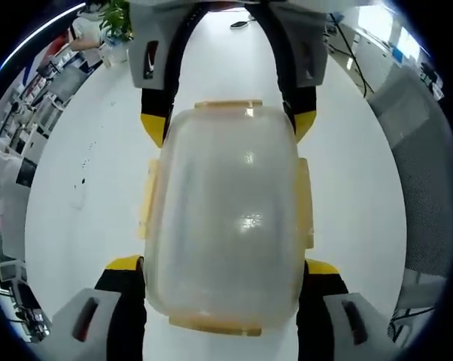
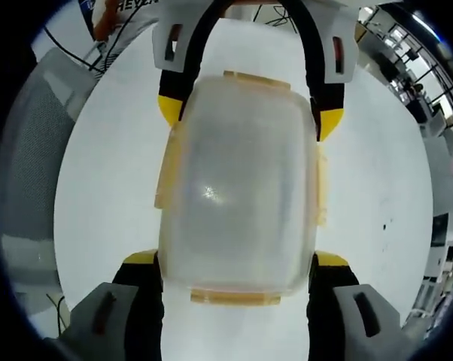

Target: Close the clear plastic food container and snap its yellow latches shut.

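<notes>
1. The clear plastic food container (image 1: 226,218) with its lid on lay on the white worktop (image 1: 83,195), between your 2 claws, which faced each other from opposite ends.
2. In the left gripper view, your left claw (image 1: 220,274) stood wide, its 2 yellow-tipped black jaws on either side of the container's near end, right against its sides. I could not tell whether they pressed it.
3. In that same view, your right claw (image 1: 230,124) came in from the far end, its jaws flanking the container's far corners.
4. In the right gripper view, your right claw (image 2: 238,267) was equally wide, jaws bracketing the container (image 2: 241,188) at its near end, and your left claw (image 2: 250,113) straddled the far end.
5. The yellow latches (image 1: 147,199) ran along the container's long sides and both short ends; whether they were snapped down I could not tell.
6. A grey mesh chair back (image 1: 430,173) stood beside the worktop.
</notes>
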